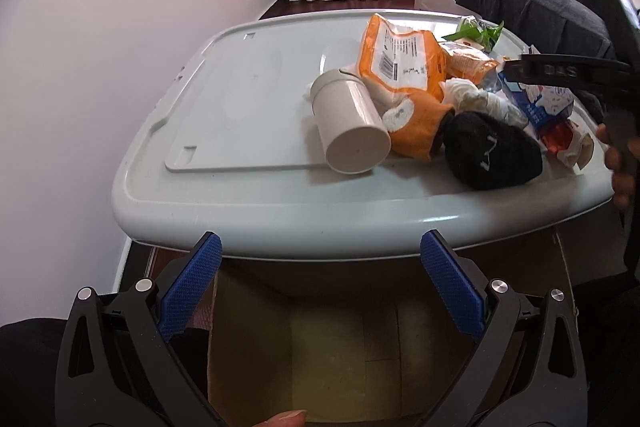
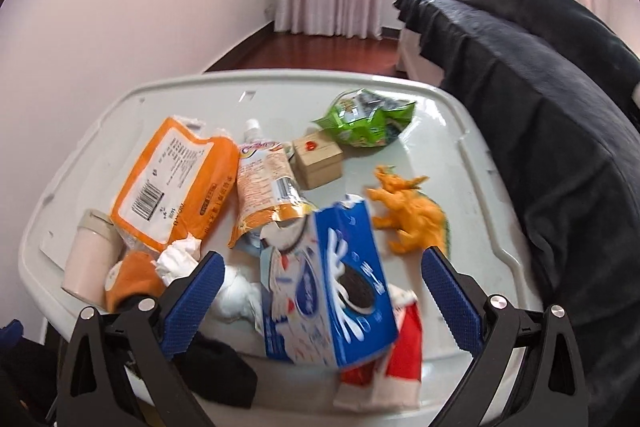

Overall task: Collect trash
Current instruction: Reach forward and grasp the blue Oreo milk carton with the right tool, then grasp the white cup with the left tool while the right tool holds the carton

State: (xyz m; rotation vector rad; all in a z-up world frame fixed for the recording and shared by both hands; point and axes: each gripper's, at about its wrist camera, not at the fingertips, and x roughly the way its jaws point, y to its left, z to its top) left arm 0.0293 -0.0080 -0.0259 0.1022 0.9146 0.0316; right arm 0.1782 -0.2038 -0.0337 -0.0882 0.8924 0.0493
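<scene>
Two grippers are hovering with jaws spread, holding nothing: the right gripper (image 2: pixel 320 291) is framing a blue cardboard cookie box (image 2: pixel 340 287) lying among wrappers on the grey plastic lid (image 2: pixel 460 155), while the left gripper (image 1: pixel 320 283) is waiting over an open cardboard carton (image 1: pixel 340 347). Light and crushable, that box probably wants a gentle pinch across its narrow sides.

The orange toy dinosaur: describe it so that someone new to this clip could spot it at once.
Find the pale grey plastic lid that carries the litter. On its right side, beside the dark fabric and right of the blue cookie box, stands the orange toy dinosaur. It is the only moulded figure there; everything around it is packaging, tissue or cloth.
</scene>
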